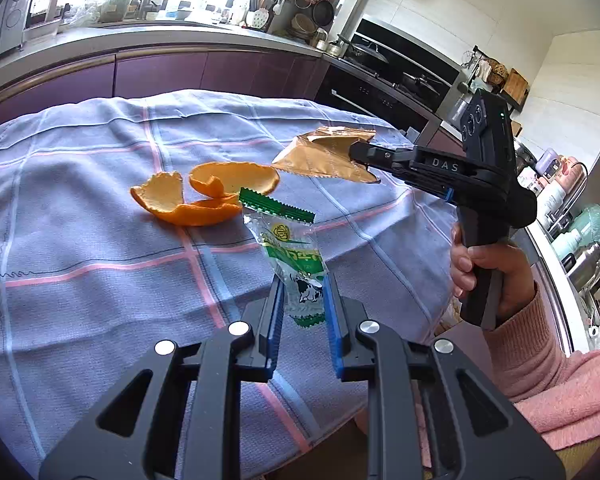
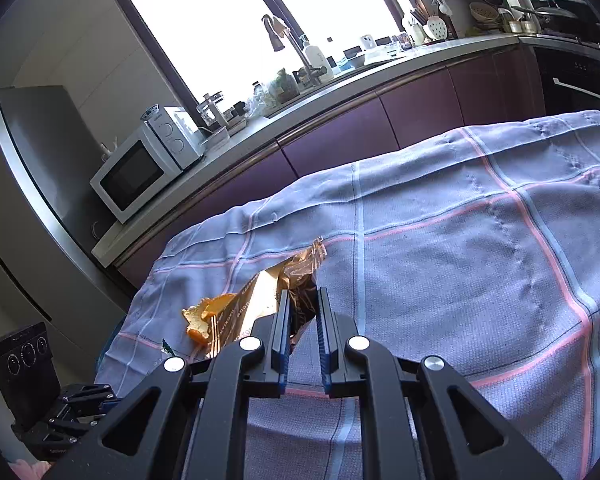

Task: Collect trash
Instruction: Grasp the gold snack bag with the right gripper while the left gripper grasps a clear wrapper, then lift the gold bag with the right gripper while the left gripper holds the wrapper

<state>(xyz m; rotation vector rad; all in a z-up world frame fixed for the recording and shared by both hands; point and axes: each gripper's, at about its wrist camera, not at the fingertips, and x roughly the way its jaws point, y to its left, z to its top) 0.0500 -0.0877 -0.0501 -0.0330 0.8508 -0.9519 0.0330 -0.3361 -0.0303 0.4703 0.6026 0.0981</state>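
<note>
Orange peel (image 1: pixel 204 200), gold wrapper (image 1: pixel 319 156), checked lilac cloth (image 1: pixel 80 240).

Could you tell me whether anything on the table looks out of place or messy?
Yes: orange peel, a green-and-clear wrapper and a gold wrapper lie loose on the checked tablecloth, which is itself wrinkled. Nothing appears spilled.

Left claw (image 1: pixel 303 280) straddles green wrapper (image 1: pixel 296 264).

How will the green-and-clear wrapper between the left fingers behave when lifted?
The green-and-clear wrapper looks like thin crinkled film, so probably floppy and very light. Its glossy surface may slip between the left gripper fingers. It seems empty, so likely not fragile.
</note>
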